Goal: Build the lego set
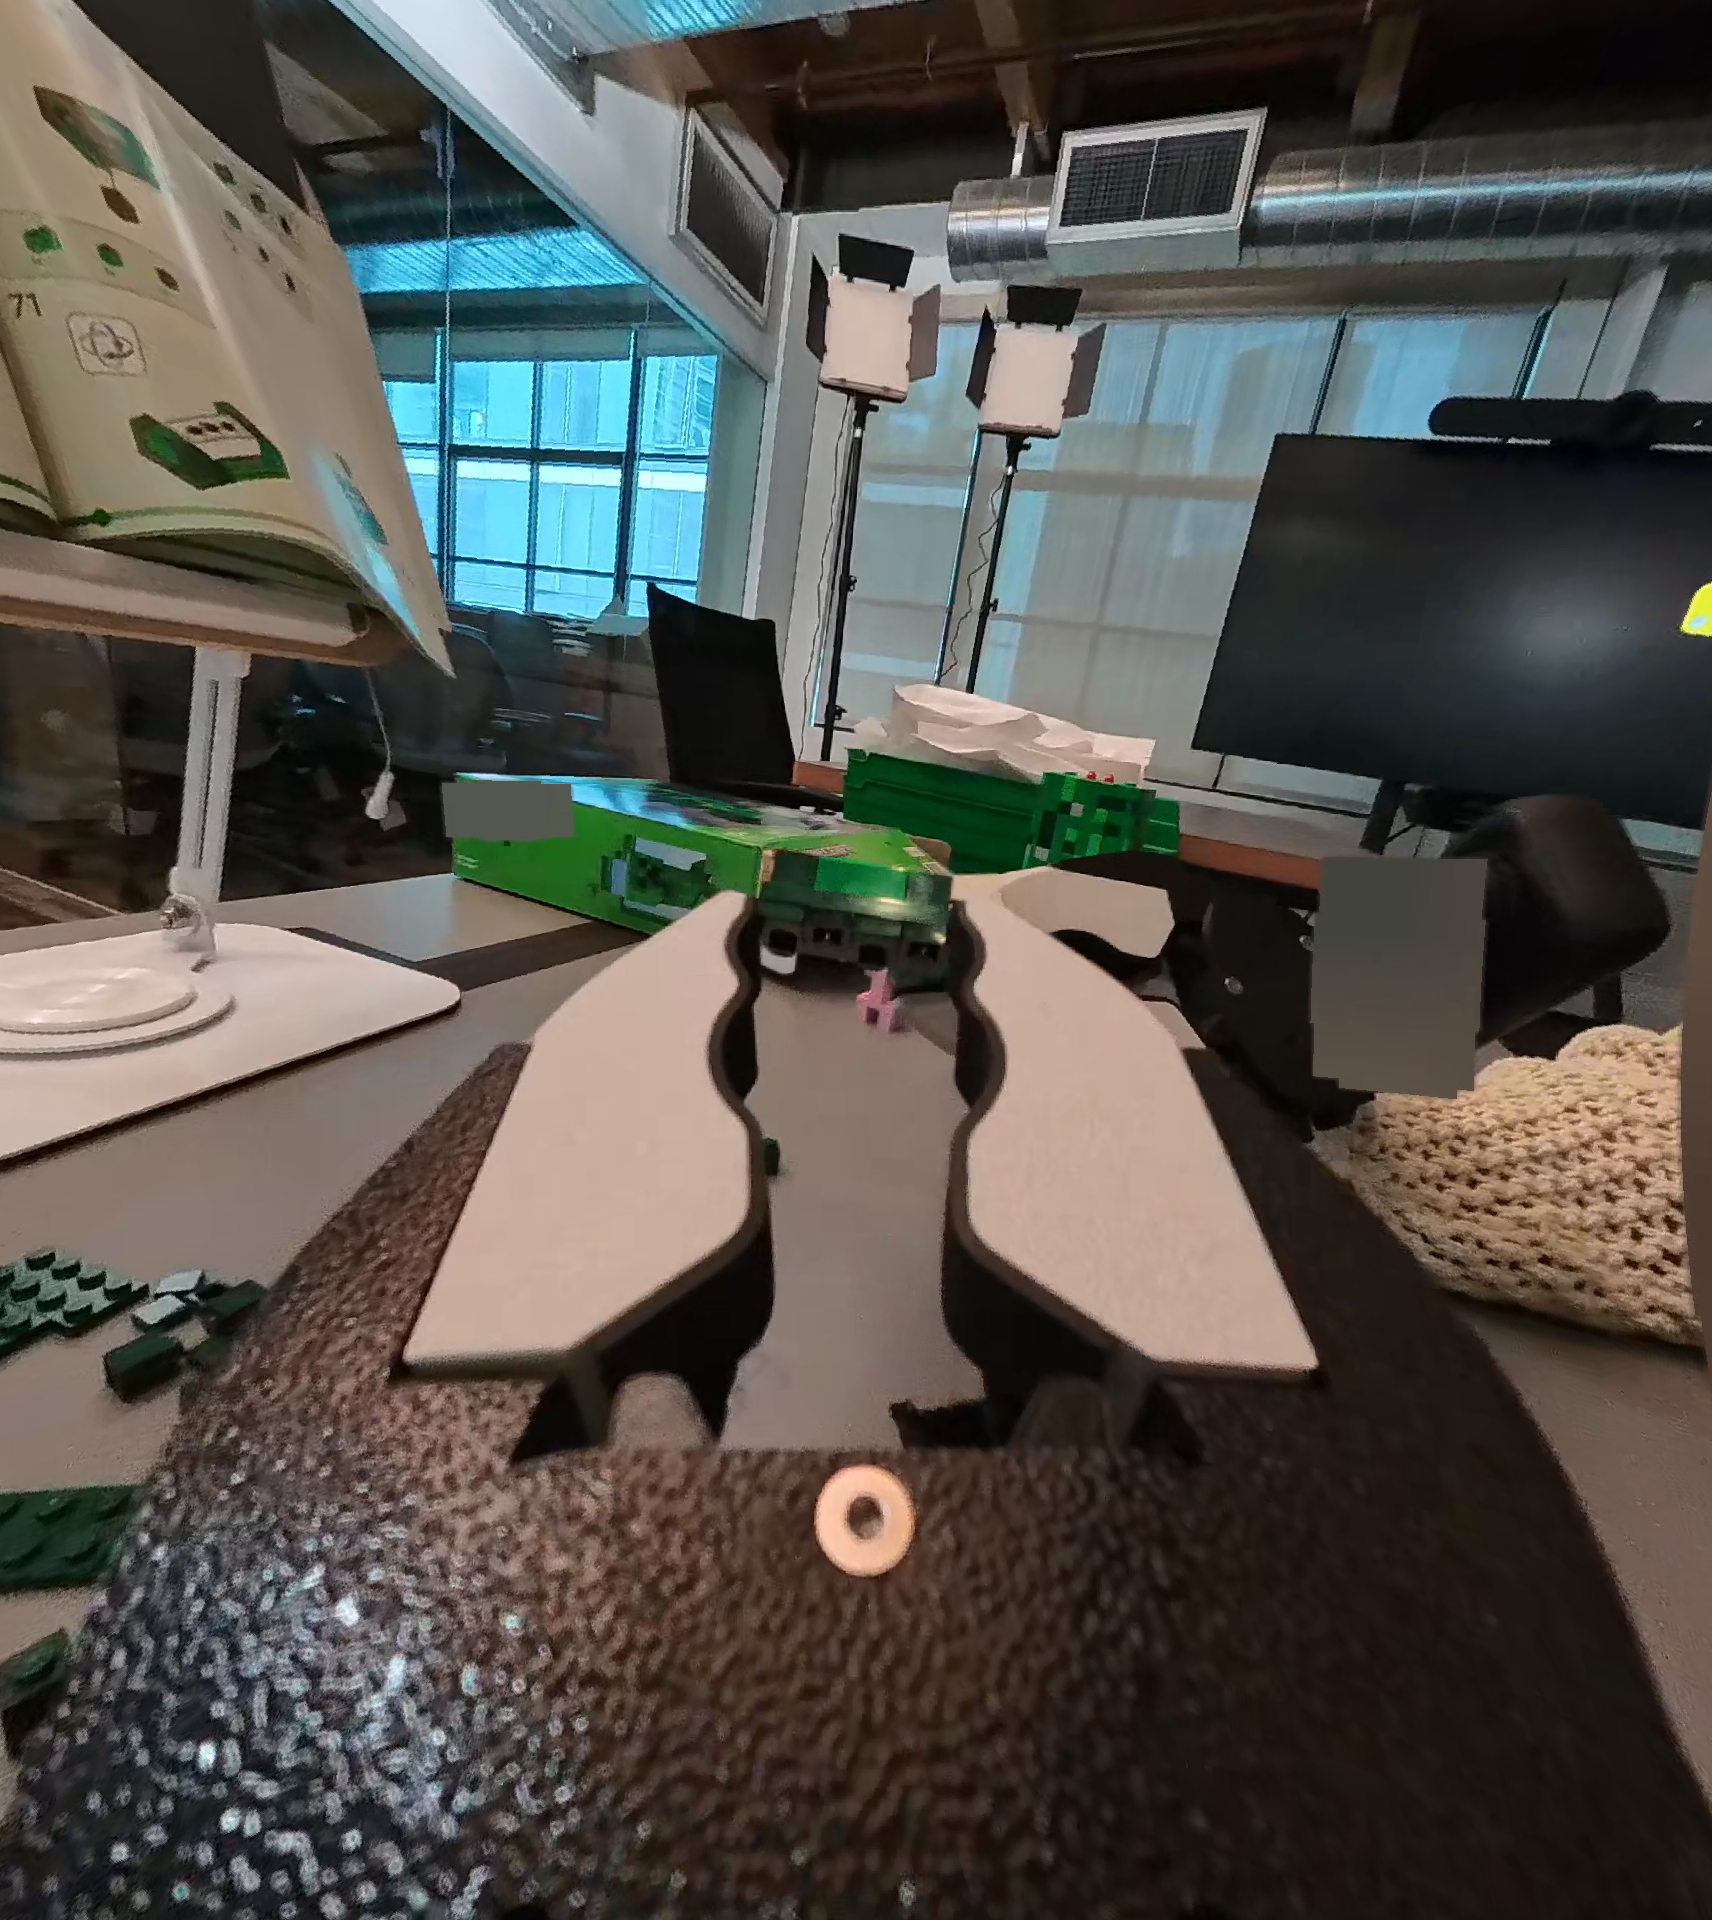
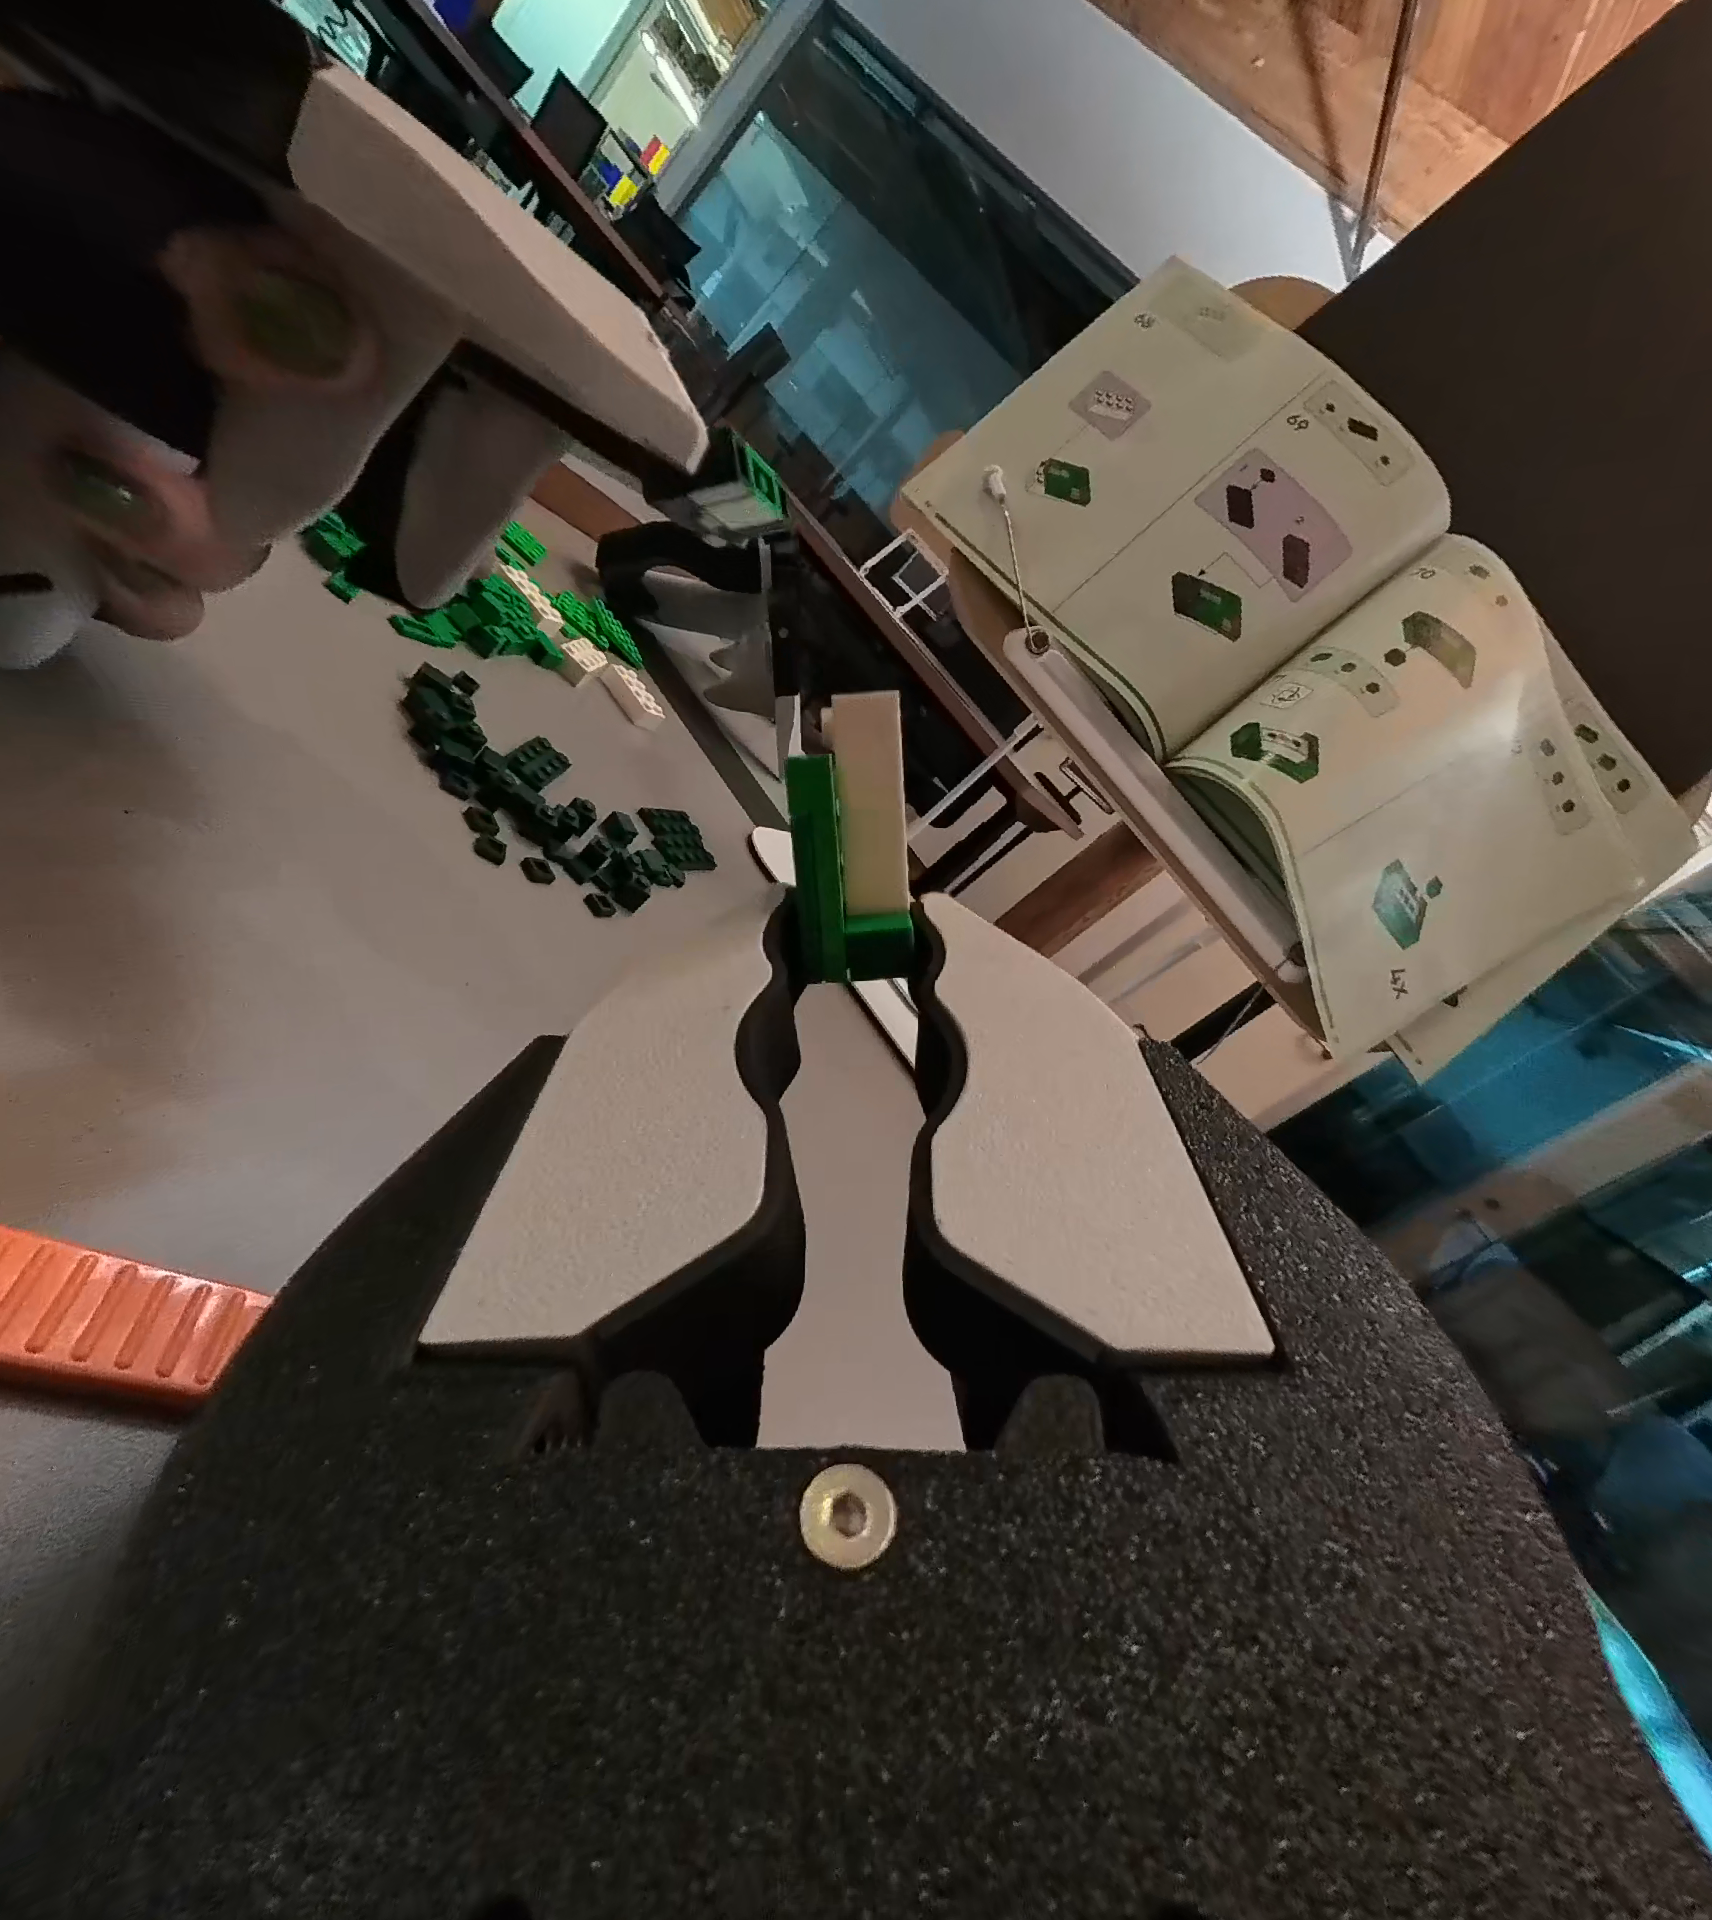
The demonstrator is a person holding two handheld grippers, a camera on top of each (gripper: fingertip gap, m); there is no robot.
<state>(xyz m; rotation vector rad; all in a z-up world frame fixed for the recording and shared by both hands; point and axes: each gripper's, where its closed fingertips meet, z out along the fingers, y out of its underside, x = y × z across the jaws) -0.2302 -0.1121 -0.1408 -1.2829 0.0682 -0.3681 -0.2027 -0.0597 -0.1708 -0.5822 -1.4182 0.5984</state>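
My left gripper is shut on a small green-topped, dark-bodied lego block, held above the grey table. My right gripper is tilted and shut on a green and white lego sub-assembly that sticks out past its fingertips. The left gripper also shows at the top left of the right wrist view, with its block at the tips. Loose bright green and white bricks and dark green pieces lie on the table. Dark green plates lie at my lower left.
An open instruction book sits on a white stand at left; it also shows in the right wrist view. A green box, a built green model, a pink piece, a cream knit cloth and an orange brick separator are around. Left tips to right tips: about 7 cm.
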